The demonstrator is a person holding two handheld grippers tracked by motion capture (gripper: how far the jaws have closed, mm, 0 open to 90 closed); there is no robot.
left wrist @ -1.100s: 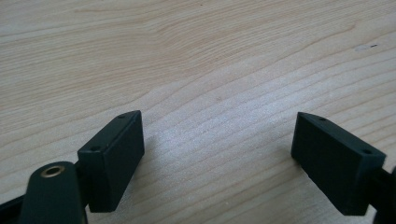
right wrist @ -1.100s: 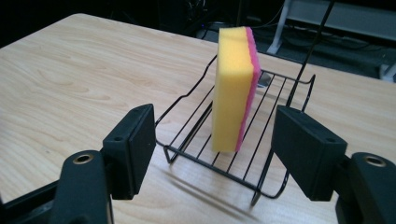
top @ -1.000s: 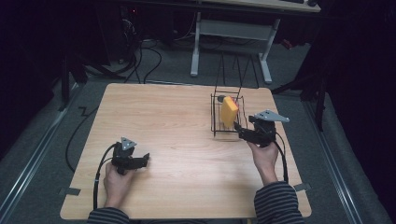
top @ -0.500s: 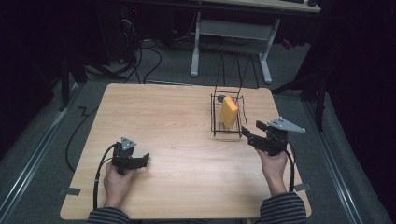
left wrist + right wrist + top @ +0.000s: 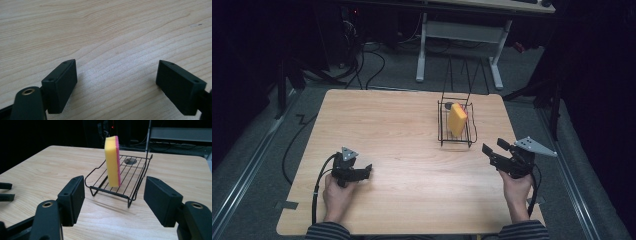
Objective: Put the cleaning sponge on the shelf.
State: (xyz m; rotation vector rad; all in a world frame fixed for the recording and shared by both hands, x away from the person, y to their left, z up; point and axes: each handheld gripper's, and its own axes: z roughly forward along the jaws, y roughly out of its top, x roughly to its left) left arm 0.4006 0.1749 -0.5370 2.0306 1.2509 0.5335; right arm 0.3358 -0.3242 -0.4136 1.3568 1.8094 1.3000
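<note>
Your right gripper [image 5: 493, 153], jaws just closing a bit w/ nothing between, sits near the yellow sponge [image 5: 112, 161] standing in the wire rack [image 5: 135, 176] ahead; left gripper [image 5: 116, 86] released over bare tabletop [image 5: 105, 30].

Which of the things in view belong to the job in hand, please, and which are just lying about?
Part of the job:
- yellow sponge with a pink side, standing on edge in the rack
- black wire rack
- right tongs, open, empty, facing the rack
- left tongs, open, empty

Just lying about:
- small dark disc on the rack's far end
- wooden table
- cables on the floor
</note>
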